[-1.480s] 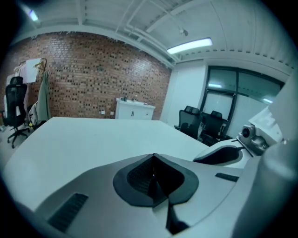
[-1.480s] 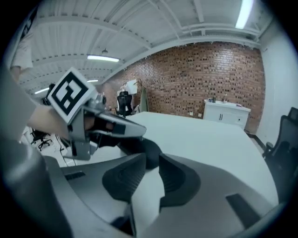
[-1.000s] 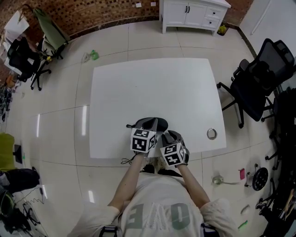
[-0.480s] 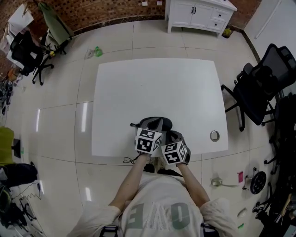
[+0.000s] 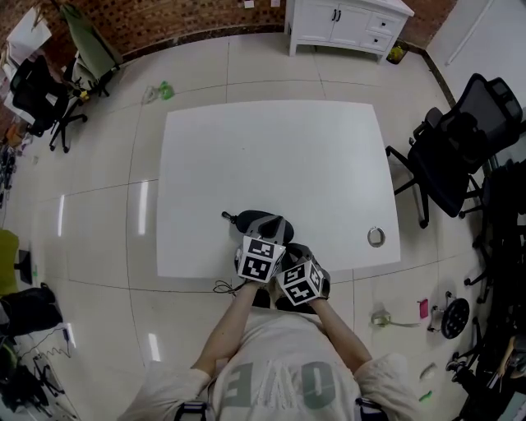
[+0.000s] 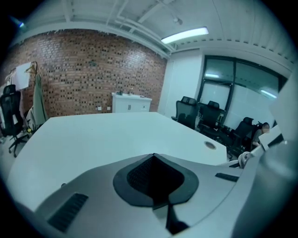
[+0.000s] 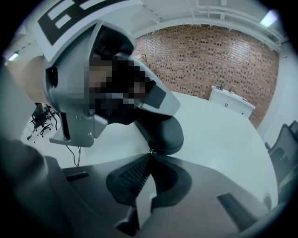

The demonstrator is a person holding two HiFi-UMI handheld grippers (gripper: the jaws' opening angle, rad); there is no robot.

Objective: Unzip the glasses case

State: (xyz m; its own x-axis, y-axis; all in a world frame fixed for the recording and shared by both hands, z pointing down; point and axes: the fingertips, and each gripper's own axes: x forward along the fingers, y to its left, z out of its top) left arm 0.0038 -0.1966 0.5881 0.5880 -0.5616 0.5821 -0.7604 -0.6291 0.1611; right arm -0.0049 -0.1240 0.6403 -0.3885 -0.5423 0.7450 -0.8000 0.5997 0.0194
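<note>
The dark grey glasses case (image 5: 253,221) lies on the white table (image 5: 271,156) close to its front edge. In the right gripper view the glasses case (image 7: 164,131) is a rounded shell just beyond my jaws. My right gripper (image 7: 150,153) is shut, and a small metal zipper pull (image 7: 150,151) is pinched at its tips against the case's near rim. My left gripper (image 7: 100,90) sits over the case's left end; contact there is hidden. In its own view the left gripper (image 6: 153,156) has its jaws together, and the case is not visible. Both marker cubes (image 5: 260,257) sit side by side in the head view.
A small metal ring (image 5: 376,237) lies on the table near its right front corner. A black office chair (image 5: 460,148) stands to the right of the table, and a white cabinet (image 5: 345,25) stands against the brick wall. A thin cable (image 5: 222,286) hangs below the front edge.
The right gripper has drawn back towards the table's front edge and the person. The left gripper stays over the case.
</note>
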